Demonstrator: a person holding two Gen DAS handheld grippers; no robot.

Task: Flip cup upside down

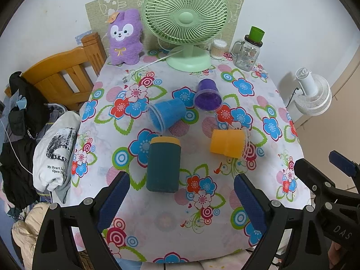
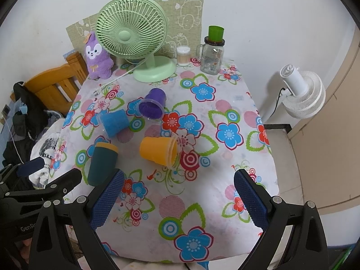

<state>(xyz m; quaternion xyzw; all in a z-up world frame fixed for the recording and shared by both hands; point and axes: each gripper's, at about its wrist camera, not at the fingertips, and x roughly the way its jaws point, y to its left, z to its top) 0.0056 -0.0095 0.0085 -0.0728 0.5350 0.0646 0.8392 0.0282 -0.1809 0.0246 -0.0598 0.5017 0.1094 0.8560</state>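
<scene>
Cups lie tipped on the floral tablecloth [image 1: 225, 236]: orange cup [image 1: 227, 143], blue cup [image 1: 167, 115], purple cup [image 1: 207, 96] and, nearest, a teal tumbler [image 1: 163, 165]. Both the left gripper [image 1: 181, 200] and right gripper [image 2: 180, 200] hover open and empty above the near edge, a green fan [image 1: 186, 20] behind.

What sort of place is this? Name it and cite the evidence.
Probably a lived-in home room, perhaps a bedroom. A flowered tablecloth covers a small table holding a purple plush toy and green desk fan, and clothes are heaped beside a wooden chair.
</scene>
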